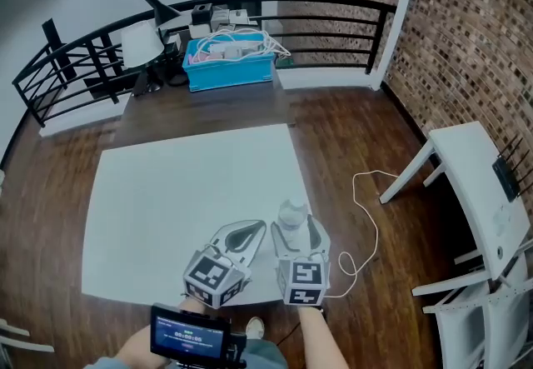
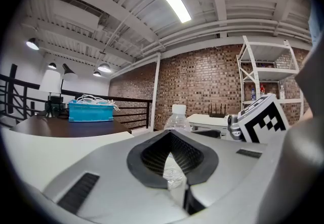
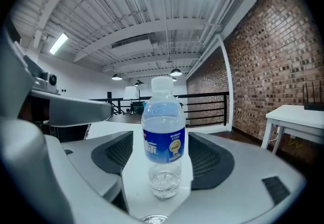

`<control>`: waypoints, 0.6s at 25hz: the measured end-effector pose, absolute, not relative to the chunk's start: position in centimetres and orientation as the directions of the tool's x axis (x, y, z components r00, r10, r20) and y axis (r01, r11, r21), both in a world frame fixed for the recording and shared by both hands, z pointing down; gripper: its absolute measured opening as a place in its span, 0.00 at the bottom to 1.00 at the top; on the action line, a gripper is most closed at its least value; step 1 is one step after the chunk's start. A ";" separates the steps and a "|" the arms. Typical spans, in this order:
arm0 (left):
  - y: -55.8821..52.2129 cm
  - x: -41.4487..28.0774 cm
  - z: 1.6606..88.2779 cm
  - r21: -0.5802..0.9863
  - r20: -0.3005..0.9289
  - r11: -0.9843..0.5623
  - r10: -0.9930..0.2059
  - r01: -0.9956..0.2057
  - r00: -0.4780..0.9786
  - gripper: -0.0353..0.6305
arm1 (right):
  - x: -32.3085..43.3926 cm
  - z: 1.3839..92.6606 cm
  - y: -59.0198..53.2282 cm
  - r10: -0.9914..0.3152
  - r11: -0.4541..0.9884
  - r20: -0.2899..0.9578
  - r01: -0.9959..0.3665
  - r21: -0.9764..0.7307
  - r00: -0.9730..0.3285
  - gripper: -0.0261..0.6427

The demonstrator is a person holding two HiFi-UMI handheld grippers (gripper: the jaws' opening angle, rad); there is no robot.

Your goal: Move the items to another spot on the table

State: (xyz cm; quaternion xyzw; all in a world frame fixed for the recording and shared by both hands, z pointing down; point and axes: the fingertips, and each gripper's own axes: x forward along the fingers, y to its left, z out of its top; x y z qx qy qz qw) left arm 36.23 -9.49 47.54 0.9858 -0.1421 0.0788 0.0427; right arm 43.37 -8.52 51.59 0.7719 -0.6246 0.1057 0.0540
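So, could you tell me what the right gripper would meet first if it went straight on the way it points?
The water bottle. It stands upright on the white table between the open jaws of the right gripper, untouched on either side, so its body would probably be met first.

Wide free tabletop, one pinch pt at front edge.
Bare white table left of and beyond bottle; upright betw. spread jaws of right gripper, slim gaps both sides. Crowded on left by closed left gripper just beside. Blue bin well back, by railing.
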 end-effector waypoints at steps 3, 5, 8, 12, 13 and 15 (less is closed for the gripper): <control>-10.1 36.4 48.3 0.064 0.173 -0.953 -0.282 -0.296 0.944 0.06 | 43.8 52.4 -9.3 -0.952 -0.211 0.240 -0.975 -0.062 0.191 0.56; -10.5 36.5 48.8 0.065 0.173 -0.951 -0.287 -0.301 0.942 0.06 | 43.9 53.2 -9.8 -0.953 -0.201 0.245 -0.977 -0.067 0.180 0.56; -11.0 36.5 49.4 0.068 0.185 -0.948 -0.294 -0.311 0.938 0.06 | 44.2 54.0 -10.4 -0.952 -0.198 0.253 -0.978 -0.069 0.175 0.56; -11.5 36.5 49.2 0.082 0.200 -0.942 -0.304 -0.325 0.932 0.06 | 44.5 54.4 -11.0 -0.953 -0.198 0.247 -0.978 -0.064 0.177 0.56; -11.7 36.5 49.3 0.077 0.199 -0.941 -0.310 -0.330 0.930 0.06 | 44.4 54.4 -11.2 -0.955 -0.191 0.244 -0.979 -0.065 0.170 0.56; -12.0 36.4 49.6 0.070 0.194 -0.941 -0.314 -0.332 0.929 0.06 | 44.3 54.3 -11.4 -0.959 -0.178 0.235 -0.982 -0.058 0.160 0.56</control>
